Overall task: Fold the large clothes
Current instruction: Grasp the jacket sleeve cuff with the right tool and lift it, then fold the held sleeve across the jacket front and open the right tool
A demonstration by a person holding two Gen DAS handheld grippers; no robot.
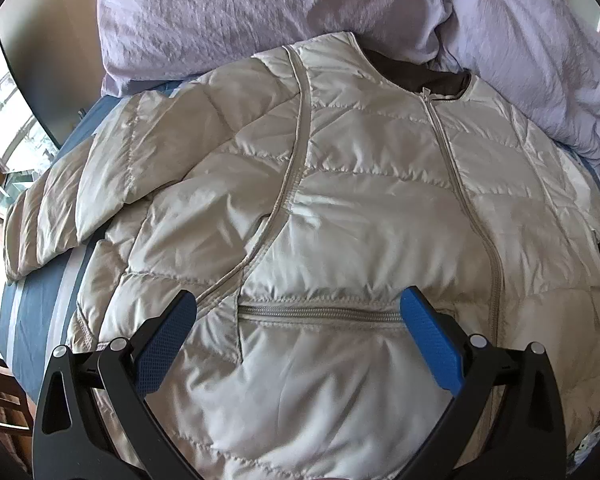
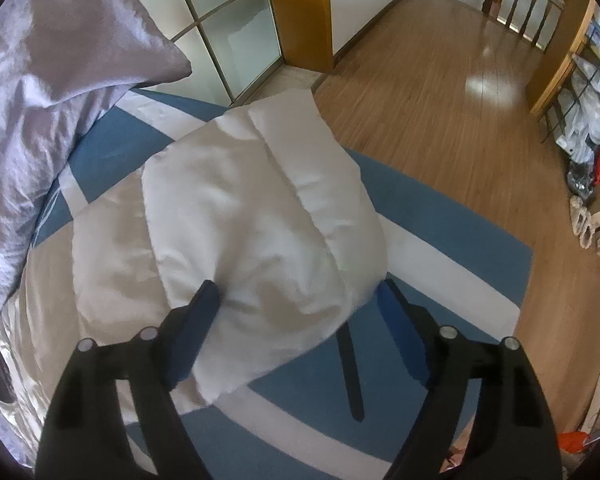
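Observation:
A pale beige quilted puffer jacket [image 1: 360,200] lies front up on the blue and white bed sheet [image 1: 40,312], zipped, collar at the far side. Its left sleeve [image 1: 68,200] spreads out to the left. My left gripper [image 1: 298,300] is open and hovers over the jacket's lower front by a pocket zipper [image 1: 320,314]. In the right wrist view the jacket's other sleeve [image 2: 260,216] lies out over the sheet [image 2: 440,232]. My right gripper [image 2: 300,292] is open with its fingers on either side of the sleeve's near part, holding nothing.
A crumpled lilac duvet [image 1: 260,12] is heaped at the head of the bed, also seen in the right wrist view [image 2: 40,100]. The bed edge drops to a wooden floor [image 2: 440,80]. Shelves and clutter [image 2: 592,152] stand at the far right.

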